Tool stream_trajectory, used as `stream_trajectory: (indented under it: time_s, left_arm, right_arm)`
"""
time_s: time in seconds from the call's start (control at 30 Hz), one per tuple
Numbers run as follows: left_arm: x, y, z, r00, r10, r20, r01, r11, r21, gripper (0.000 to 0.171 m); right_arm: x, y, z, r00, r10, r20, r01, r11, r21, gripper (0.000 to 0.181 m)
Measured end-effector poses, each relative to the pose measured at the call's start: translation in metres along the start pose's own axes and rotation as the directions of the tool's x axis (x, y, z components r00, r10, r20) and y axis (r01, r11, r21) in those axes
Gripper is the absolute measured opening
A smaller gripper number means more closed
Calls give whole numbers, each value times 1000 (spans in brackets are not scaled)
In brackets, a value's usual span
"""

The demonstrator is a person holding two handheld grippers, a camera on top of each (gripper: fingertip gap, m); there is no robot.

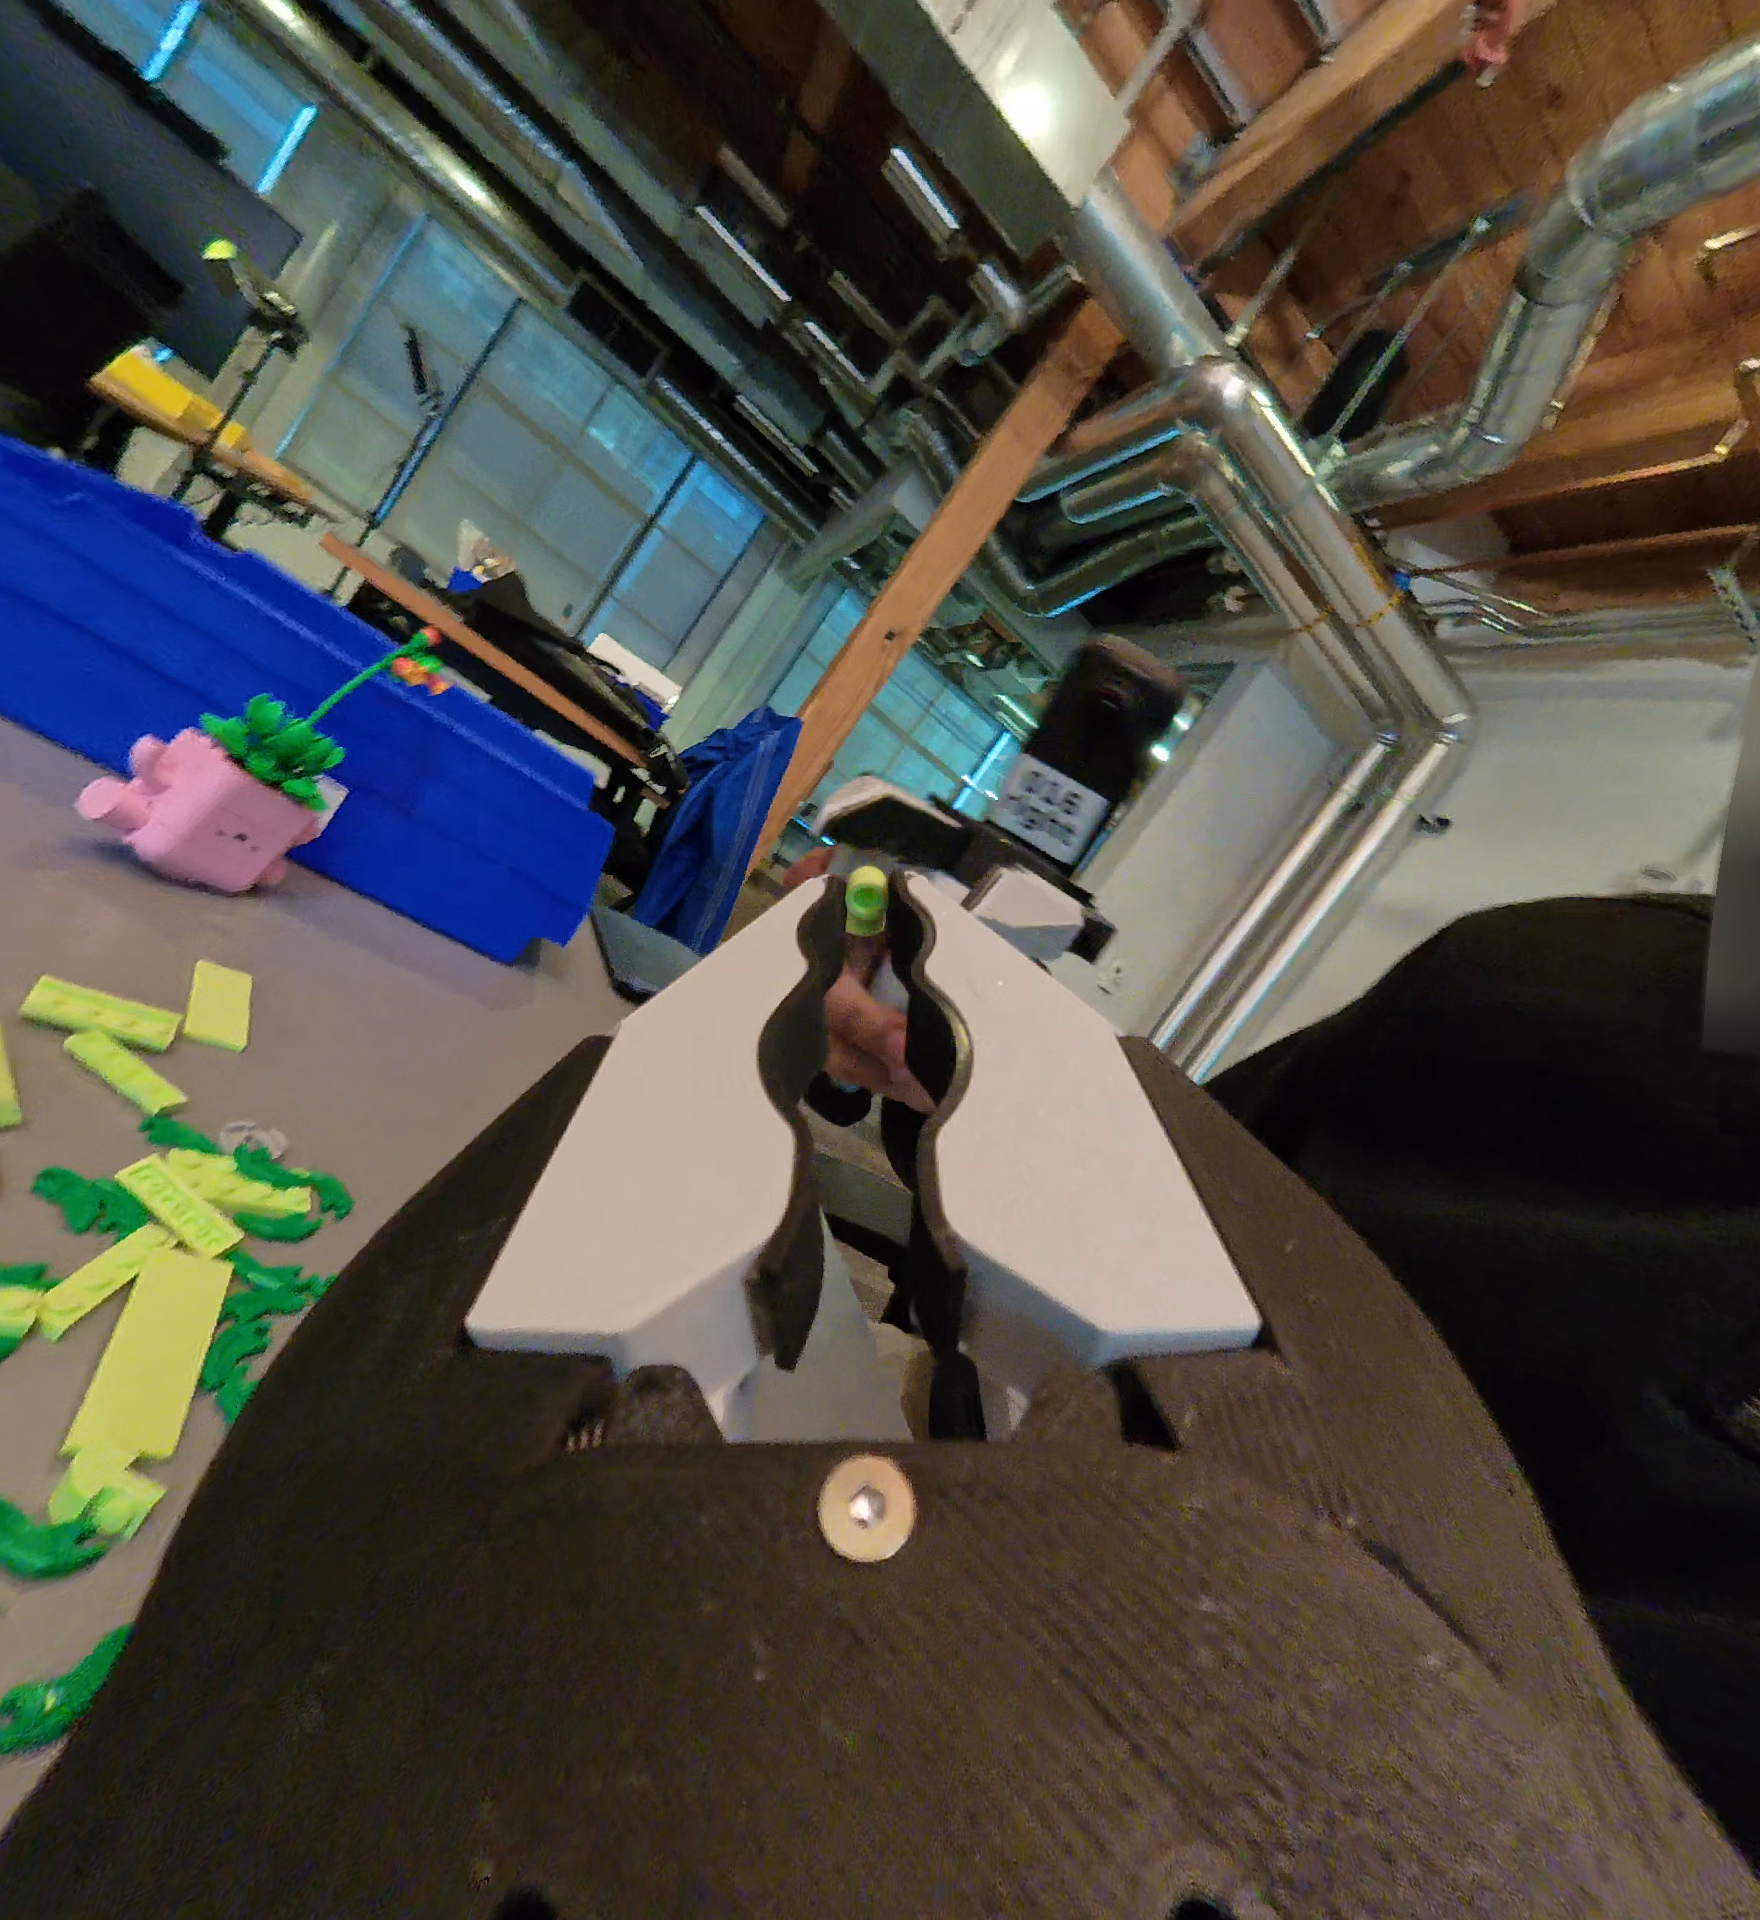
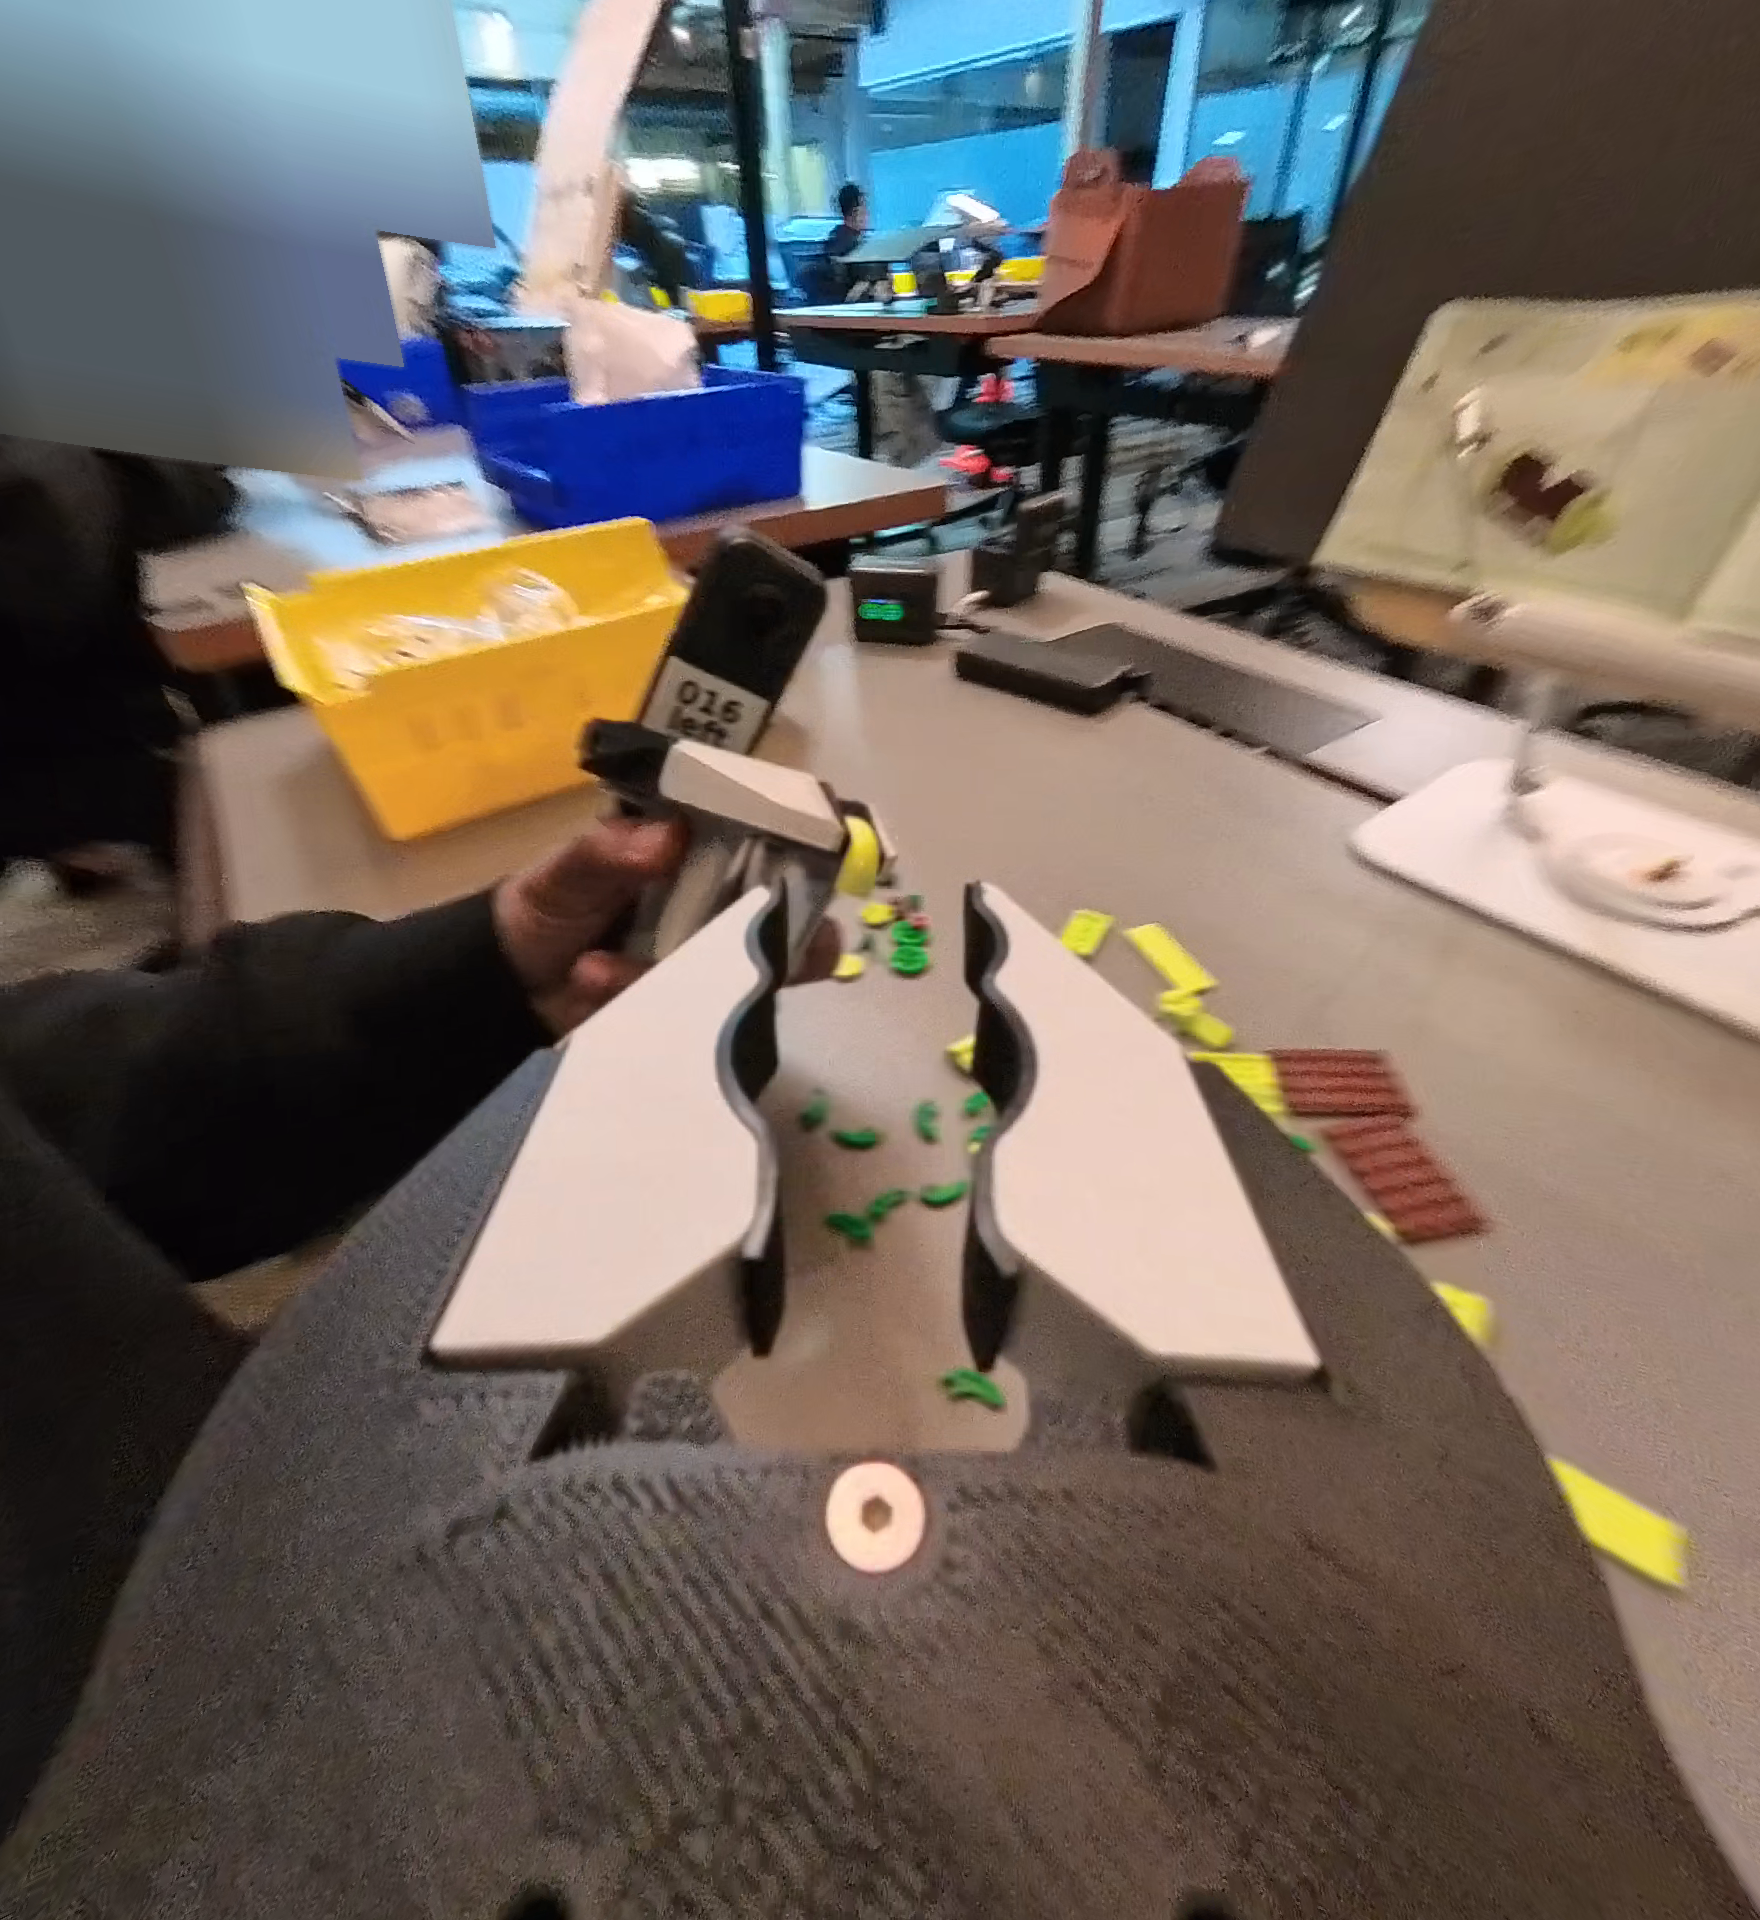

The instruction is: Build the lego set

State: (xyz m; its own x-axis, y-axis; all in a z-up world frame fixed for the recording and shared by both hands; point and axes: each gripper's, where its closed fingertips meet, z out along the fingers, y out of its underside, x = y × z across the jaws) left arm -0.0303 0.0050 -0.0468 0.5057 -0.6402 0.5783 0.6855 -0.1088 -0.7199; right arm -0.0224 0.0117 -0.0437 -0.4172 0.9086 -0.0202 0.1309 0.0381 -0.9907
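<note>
Above the table, left gripper [image 1: 868,920] pinches a small lime peg [image 1: 865,891] at its fingertips, held up beside the spread, empty right gripper [image 2: 874,914]; the peg lies just left of its tips.

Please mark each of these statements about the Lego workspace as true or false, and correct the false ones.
1. The left gripper pinches a small lime-green piece at its tips. True.
2. The right gripper is clamped on a brown plate. False: it is open and empty; the brown plates lie on the table.
3. The pink pot model stands in front of a blue bin. True.
4. The yellow bin is empty. False: it holds clear bags.
</note>
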Motion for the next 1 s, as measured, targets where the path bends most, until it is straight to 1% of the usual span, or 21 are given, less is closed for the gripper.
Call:
stream_trajectory:
  time_s: [0.07, 0.1, 0.17, 0.23, 0.3, 0.37, 0.43, 0.53, 0.6, 0.7, 0.8, 0.93, 1.0]
  left_arm:
    - [7, 1, 3, 999, 16, -32, -16, 1000, -11, 5]
    - [11, 4, 5, 998, 18, -53, -20, 1000, -25, 5]
    - [13, 9, 9, 998, 15, -64, -19, 998, -52, 5]
    - [17, 12, 13, 996, 1, -87, -7, 998, -63, 5]
    - [14, 14, 15, 997, -8, -78, 3, 998, -64, 5]
    - [9, 14, 15, 999, -2, -49, -1, 998, -63, 5]
    - [5, 15, 15, 1000, 14, -18, -15, 997, -74, 5]
    - [1, 15, 17, 999, 44, 23, -42, 996, -75, 7]
    - [-5, 11, 16, 996, 61, 66, -58, 997, -53, 18]
    - [-4, 12, 14, 998, 43, 43, -41, 998, -50, 19]
    - [2, 11, 14, 998, 62, 7, -61, 997, -45, 5]
    - [3, 14, 14, 997, 78, 5, -77, 995, -64, 5]
    - [3, 15, 15, 998, 67, -5, -67, 996, -63, 8]
  right_arm:
    - [-6, 0, 0, 991, 105, 80, -106, 994, 8, 39]
    - [-7, -1, 0, 986, 135, 98, -138, 990, 18, 36]
    - [-6, -1, 0, 983, 151, 105, -156, 987, 36, 31]
    - [-7, 2, 0, 987, 128, 101, -130, 991, 19, 22]
    - [-10, 3, -1, 989, 97, 109, -99, 995, 10, 9]
    - [-7, 7, -1, 995, 71, 75, -70, 997, -18, 5]
    - [-4, 11, -1, 998, 43, 43, -42, 998, -43, 5]
    - [-1, 11, -2, 1000, 8, 5, -8, 999, -43, 5]
    - [2, 7, -3, 1000, -16, -21, 15, 1000, -23, 5]
    - [3, 6, -5, 999, -30, -30, 29, 999, -17, 5]
    - [1, 8, -5, 1000, -9, -14, 9, 1000, -18, 5]
    - [-1, 10, -7, 1000, 10, 15, -10, 1000, -22, 5]
    - [-2, 11, -7, 999, 17, 27, -17, 1000, -24, 5]
